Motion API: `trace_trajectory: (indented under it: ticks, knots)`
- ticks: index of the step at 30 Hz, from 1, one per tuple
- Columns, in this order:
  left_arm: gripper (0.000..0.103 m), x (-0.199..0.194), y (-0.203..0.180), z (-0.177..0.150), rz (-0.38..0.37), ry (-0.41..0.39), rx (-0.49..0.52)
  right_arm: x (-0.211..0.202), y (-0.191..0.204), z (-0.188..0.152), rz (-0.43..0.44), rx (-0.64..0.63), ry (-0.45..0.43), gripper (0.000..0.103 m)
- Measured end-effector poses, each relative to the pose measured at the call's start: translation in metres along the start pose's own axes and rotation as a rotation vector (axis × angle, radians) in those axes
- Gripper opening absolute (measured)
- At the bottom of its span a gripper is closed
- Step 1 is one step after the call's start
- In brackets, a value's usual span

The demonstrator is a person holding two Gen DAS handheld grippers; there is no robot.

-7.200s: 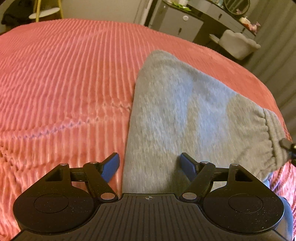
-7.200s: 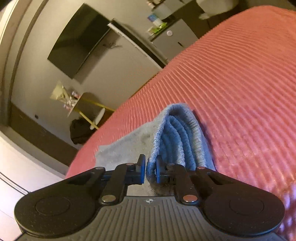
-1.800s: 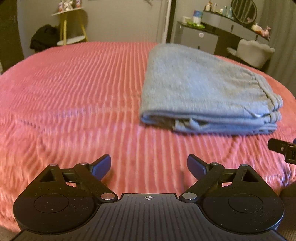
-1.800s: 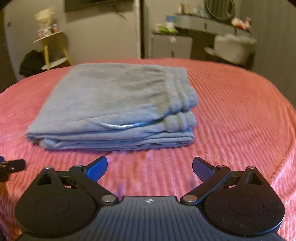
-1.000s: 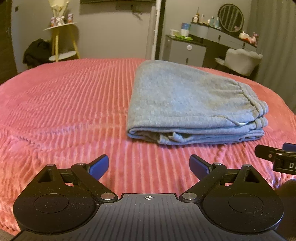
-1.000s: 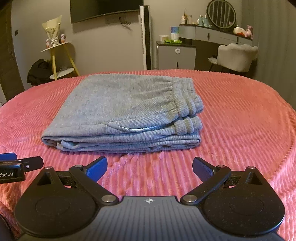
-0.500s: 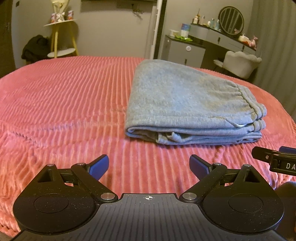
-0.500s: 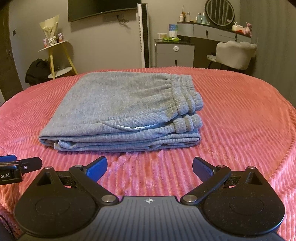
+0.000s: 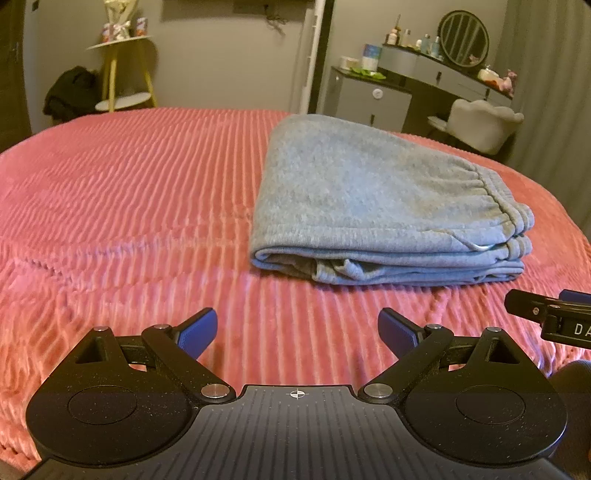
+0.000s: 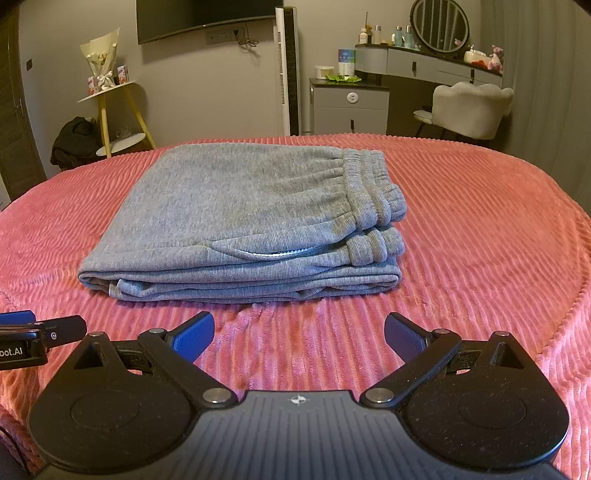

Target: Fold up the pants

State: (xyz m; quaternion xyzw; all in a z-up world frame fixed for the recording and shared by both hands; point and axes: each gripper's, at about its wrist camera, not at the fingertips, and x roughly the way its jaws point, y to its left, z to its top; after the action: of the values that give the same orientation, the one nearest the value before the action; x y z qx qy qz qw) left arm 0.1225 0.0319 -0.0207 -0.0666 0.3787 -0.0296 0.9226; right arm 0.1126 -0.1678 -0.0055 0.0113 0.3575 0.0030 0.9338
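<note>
The grey pants (image 9: pixel 373 199) lie folded in a thick stack on the pink ribbed bedspread (image 9: pixel 140 206), elastic waistband on the right. They also show in the right wrist view (image 10: pixel 251 210). My left gripper (image 9: pixel 297 328) is open and empty, held back from the stack's near edge. My right gripper (image 10: pixel 299 332) is open and empty, also short of the stack. Each gripper's tip shows at the edge of the other's view.
The bedspread's edge (image 10: pixel 561 291) curves down at the right. Behind the bed stand a yellow-legged side table (image 10: pixel 118 110), a grey cabinet (image 10: pixel 351 107), a vanity with a round mirror (image 10: pixel 439 26) and a pale chair (image 10: pixel 472 107).
Earlier the right gripper held a fold of the pants and the left hovered over them. Both have let go and pulled back; over the last second they barely move.
</note>
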Motion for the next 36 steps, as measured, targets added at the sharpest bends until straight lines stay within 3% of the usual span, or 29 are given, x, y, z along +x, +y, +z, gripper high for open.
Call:
trace_trajectory:
  ticks: [36]
  knots:
    - [0.097,0.0015,-0.0007,-0.0029,-0.005,0.010,-0.003,-0.0009,0.0004,-0.0002,-0.004,-0.006,0.004,0.099]
